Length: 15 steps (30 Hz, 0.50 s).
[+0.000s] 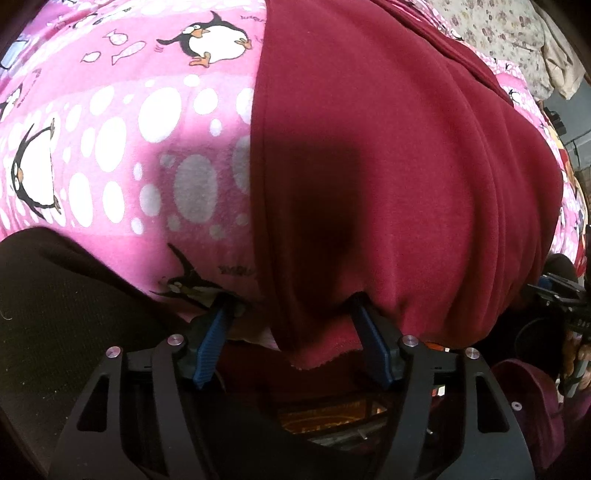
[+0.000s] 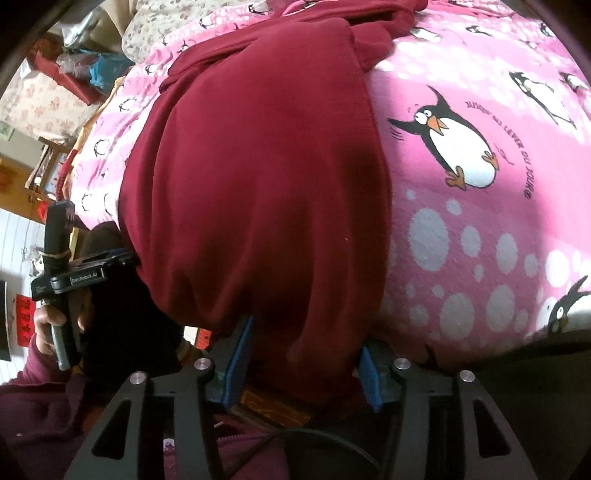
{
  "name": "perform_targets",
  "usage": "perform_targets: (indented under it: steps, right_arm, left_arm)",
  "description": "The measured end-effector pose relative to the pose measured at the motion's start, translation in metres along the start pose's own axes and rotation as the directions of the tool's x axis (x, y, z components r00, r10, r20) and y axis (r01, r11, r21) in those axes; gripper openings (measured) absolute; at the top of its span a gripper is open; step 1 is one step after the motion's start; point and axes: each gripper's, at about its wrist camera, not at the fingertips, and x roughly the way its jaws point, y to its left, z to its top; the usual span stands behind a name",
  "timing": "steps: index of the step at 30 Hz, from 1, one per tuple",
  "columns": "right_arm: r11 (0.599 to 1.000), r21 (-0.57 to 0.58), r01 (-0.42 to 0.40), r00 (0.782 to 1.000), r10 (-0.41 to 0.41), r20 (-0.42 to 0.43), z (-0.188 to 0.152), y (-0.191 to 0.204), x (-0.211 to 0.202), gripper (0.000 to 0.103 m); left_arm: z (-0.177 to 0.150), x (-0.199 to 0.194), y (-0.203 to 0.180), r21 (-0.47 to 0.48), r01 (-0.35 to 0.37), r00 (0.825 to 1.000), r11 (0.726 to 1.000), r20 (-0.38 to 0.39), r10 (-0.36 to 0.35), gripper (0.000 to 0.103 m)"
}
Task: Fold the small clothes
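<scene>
A dark red garment (image 1: 388, 166) lies lengthwise on a pink penguin-print blanket (image 1: 110, 129), its near edge hanging over the bed's front. My left gripper (image 1: 291, 306) is open, its blue fingers (image 1: 369, 332) spread around the garment's near left corner; cloth hangs between them. In the right wrist view the same garment (image 2: 258, 166) fills the middle. My right gripper (image 2: 306, 339) is open too, its blue fingers (image 2: 240, 354) on either side of the garment's near right edge. The left gripper's body (image 2: 77, 277) shows at the left, held in a hand.
The pink blanket (image 2: 480, 221) spreads to the right of the garment. A floral pillow (image 1: 498, 33) lies at the bed's far end. Dark cloth (image 1: 55, 295) lies at the bed's near edge. Room clutter and a wooden chair (image 2: 48, 155) are beyond the bed's left side.
</scene>
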Motion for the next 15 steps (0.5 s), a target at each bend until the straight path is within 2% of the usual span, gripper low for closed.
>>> perform_targets:
  steps: [1, 2, 3, 4, 6, 8, 12, 15]
  right_arm:
    - [1.0, -0.016, 0.006, 1.0, -0.006, 0.006, -0.001, 0.003, -0.001, 0.044]
    - [0.999, -0.032, 0.01, 1.0, -0.009, 0.019, -0.002, 0.006, -0.003, 0.031]
    - [0.999, -0.038, 0.01, 0.999, -0.009, 0.031, -0.002, 0.007, -0.005, 0.021]
    - [0.999, -0.046, 0.008, 0.999, -0.006, 0.047, -0.003, 0.009, -0.007, 0.013]
    - [0.998, -0.055, -0.002, 0.998, 0.005, 0.058, -0.003, 0.009, -0.011, 0.013]
    - [0.998, -0.056, -0.022, 0.997, 0.026, 0.077, -0.004, 0.012, -0.016, 0.013]
    - [0.991, -0.064, -0.115, 0.987, 0.122, 0.11, -0.013, 0.017, -0.039, 0.012]
    - [0.98, -0.091, -0.176, 0.974, 0.187, 0.126, -0.021, 0.029, -0.054, 0.012]
  left_arm:
    - [0.001, -0.001, 0.0, -0.005, 0.002, 1.0, 1.0, 0.005, -0.002, 0.06]
    - [-0.001, -0.003, 0.003, -0.01, 0.011, 1.0, 1.0, 0.012, -0.011, 0.055]
    - [-0.006, -0.007, 0.009, -0.011, 0.024, 1.0, 1.0, 0.017, -0.024, 0.042]
    - [-0.007, -0.01, 0.009, -0.012, 0.045, 0.999, 0.999, 0.024, -0.045, 0.023]
    - [-0.009, -0.02, 0.011, -0.017, 0.079, 0.996, 0.997, 0.051, -0.078, 0.008]
    - [-0.011, -0.033, 0.014, -0.021, 0.099, 0.992, 0.995, 0.087, -0.096, 0.006]
    - [-0.016, -0.076, 0.023, -0.025, 0.182, 0.968, 0.983, 0.181, -0.175, 0.006]
    - [-0.022, -0.104, 0.028, -0.02, 0.183, 0.957, 0.983, 0.233, -0.174, 0.005]
